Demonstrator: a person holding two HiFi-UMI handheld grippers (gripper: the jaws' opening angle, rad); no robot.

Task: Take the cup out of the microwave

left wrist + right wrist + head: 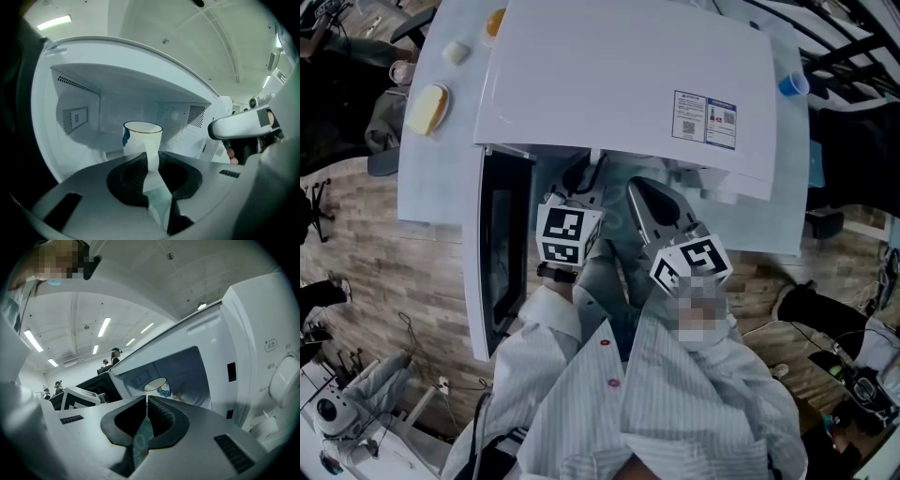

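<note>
Your left gripper (151, 158) clamps the white mug (140, 137) by its handle inside the microwave (77, 117) — your right gripper (146, 402) is closed, empty.

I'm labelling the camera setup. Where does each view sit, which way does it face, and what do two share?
Head view: on the person's head, looking steeply down on the microwave, left gripper, right gripper and striped sleeves.
Left gripper view: rides that gripper, faces into the cavity; cup handle between its jaws.
Right gripper view: rides that gripper, faces the cavity obliquely; jaws together.
Shared: both gripper views show the cup.
</note>
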